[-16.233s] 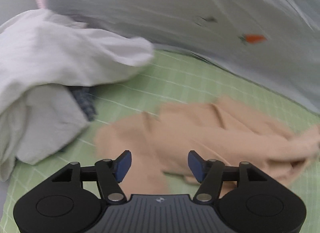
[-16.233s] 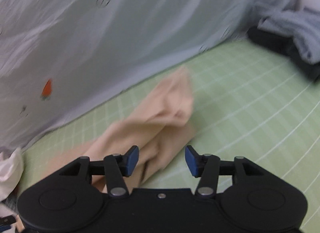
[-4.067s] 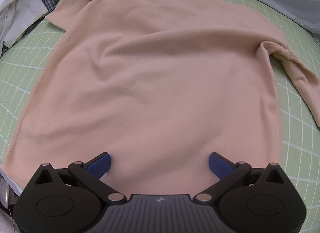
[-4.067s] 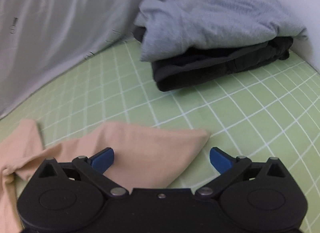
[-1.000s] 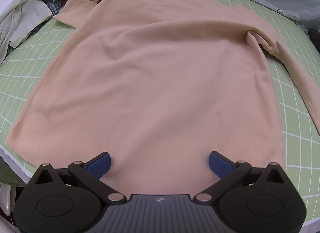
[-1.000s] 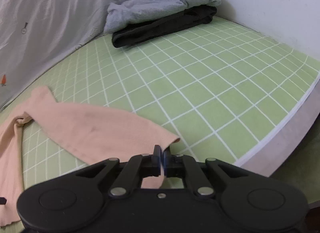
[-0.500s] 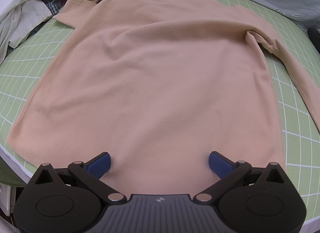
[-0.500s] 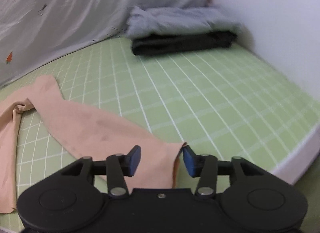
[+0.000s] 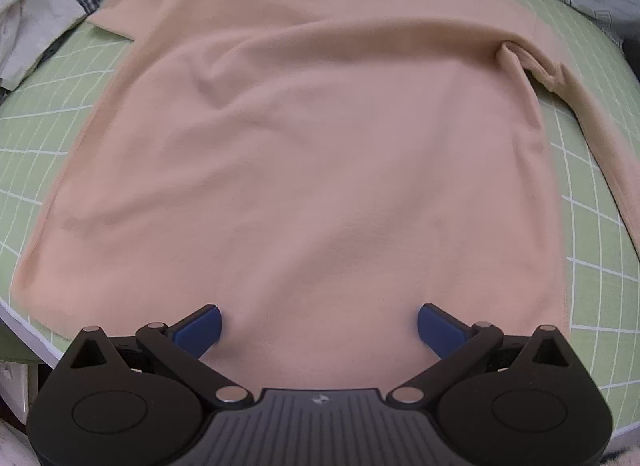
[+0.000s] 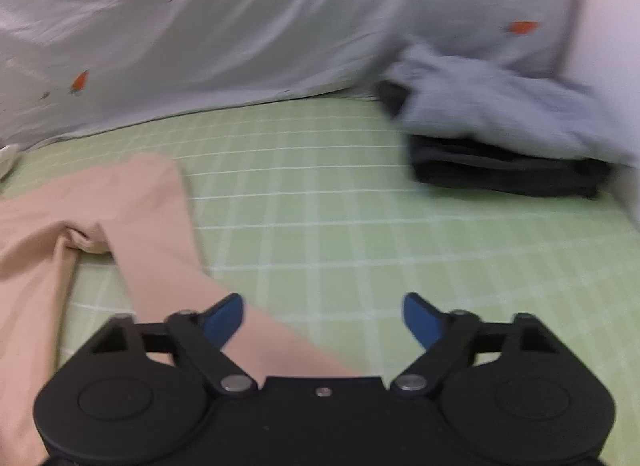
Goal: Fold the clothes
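A peach long-sleeved top (image 9: 312,153) lies spread flat on the green checked sheet (image 9: 592,278), hem toward me. My left gripper (image 9: 319,326) is wide open and empty, just above the hem's middle. One sleeve (image 9: 600,137) runs down the right side. In the right wrist view that sleeve (image 10: 160,250) lies on the sheet (image 10: 360,225) and passes under my right gripper (image 10: 323,316), which is wide open and empty. The sleeve's end is hidden behind the gripper body.
A folded stack, grey garment (image 10: 500,105) on a black one (image 10: 504,173), sits at the far right by the white wall. A pale grey carrot-print cloth (image 10: 240,33) hangs along the back. A white and plaid clothes pile (image 9: 44,21) lies far left. The bed edge (image 9: 24,330) is near left.
My right gripper, shut on the sleeve end a second ago, has let it go and opened wide. It has swung toward the back cloth. The left gripper has moved slightly forward over the top.
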`<act>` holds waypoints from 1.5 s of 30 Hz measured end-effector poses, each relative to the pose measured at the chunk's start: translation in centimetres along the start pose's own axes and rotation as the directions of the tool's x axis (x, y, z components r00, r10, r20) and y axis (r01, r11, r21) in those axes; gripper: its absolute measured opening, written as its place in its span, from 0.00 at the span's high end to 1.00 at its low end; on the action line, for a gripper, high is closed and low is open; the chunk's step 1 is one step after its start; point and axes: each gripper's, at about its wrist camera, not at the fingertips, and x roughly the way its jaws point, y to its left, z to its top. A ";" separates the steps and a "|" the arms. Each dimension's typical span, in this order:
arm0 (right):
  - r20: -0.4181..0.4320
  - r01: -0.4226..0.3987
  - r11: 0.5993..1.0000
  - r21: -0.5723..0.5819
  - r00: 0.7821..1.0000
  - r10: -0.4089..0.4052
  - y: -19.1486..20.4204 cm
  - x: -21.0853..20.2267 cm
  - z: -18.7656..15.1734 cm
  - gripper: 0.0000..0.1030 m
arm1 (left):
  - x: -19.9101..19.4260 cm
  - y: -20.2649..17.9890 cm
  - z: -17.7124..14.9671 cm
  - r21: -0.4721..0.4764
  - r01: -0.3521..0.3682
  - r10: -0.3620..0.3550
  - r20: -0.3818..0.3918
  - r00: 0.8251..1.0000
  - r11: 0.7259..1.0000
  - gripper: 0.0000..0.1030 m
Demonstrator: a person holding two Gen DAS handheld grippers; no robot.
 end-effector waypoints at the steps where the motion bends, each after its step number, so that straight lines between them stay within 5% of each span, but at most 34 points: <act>1: -0.010 -0.038 0.999 -0.010 0.999 0.038 0.5 1.0 0.6 0.36 | 0.0 0.0 0.2 0.004 0.001 -0.001 -0.009 1.000 1.000 0.00; 3: -0.036 -0.115 0.993 -0.016 0.993 0.115 1.3 3.0 1.8 0.55 | 0.2 0.0 0.6 0.001 0.001 -0.001 -0.032 0.999 1.000 0.00; 8: -0.082 -0.276 0.959 -0.069 0.959 0.270 3.7 6.4 3.7 0.67 | 0.0 0.1 1.5 -0.059 -0.032 0.032 0.000 0.999 0.998 0.00; 15: -0.141 -0.355 0.918 -0.175 0.932 0.333 5.8 8.0 3.9 0.78 | 0.4 -1.2 3.4 -0.072 -0.057 0.060 0.037 0.998 0.996 0.00; 17: -0.148 -0.379 0.900 -0.218 0.924 0.353 6.2 8.1 3.9 0.92 | 0.5 -1.2 3.6 -0.087 -0.043 0.046 0.031 0.998 0.995 0.00; 19: -0.162 -0.394 0.875 -0.282 0.918 0.361 6.6 8.1 4.1 0.97 | 0.6 -1.0 3.7 -0.090 -0.031 0.033 0.027 0.999 0.995 0.00; 25: -0.057 -0.250 0.831 -0.497 0.965 0.257 7.3 8.6 5.4 0.98 | 0.7 -0.7 3.9 -0.082 -0.020 0.022 0.020 1.000 0.996 0.00; 29: 0.074 -0.117 0.853 -0.508 0.981 0.179 7.7 9.8 7.8 0.97 | 0.7 -0.6 4.0 -0.066 -0.015 0.017 0.023 1.000 0.998 0.00; 31: 0.063 -0.087 0.855 -0.511 0.988 0.139 8.3 10.4 8.3 0.96 | 0.8 -0.5 4.1 -0.060 -0.013 0.015 0.021 1.000 0.998 0.00; 34: 0.075 -0.028 0.889 -0.457 0.995 0.070 7.8 9.7 7.8 0.73 | 0.8 -0.5 4.1 -0.052 -0.011 0.012 0.020 1.000 0.999 0.00; 35: 0.062 -0.039 0.917 -0.398 0.996 0.069 7.0 9.0 7.3 0.57 | 0.8 -0.5 4.1 -0.049 -0.010 0.011 0.020 1.000 0.999 0.00; 38: 0.011 -0.062 0.971 -0.233 0.998 0.067 4.5 6.9 5.3 0.55 | 0.9 -0.2 4.3 -0.047 -0.010 0.011 0.025 1.000 0.999 0.00; 43: -0.038 0.028 0.993 -0.115 0.999 -0.033 1.5 2.9 -0.5 0.54 | 1.0 0.3 3.4 -0.047 -0.010 0.012 0.044 0.999 0.999 0.00; 45: -0.031 0.092 0.994 -0.052 0.995 -0.094 0.1 1.1 -2.1 0.39 | 1.0 0.4 3.0 -0.048 -0.011 0.014 0.054 0.998 0.999 0.00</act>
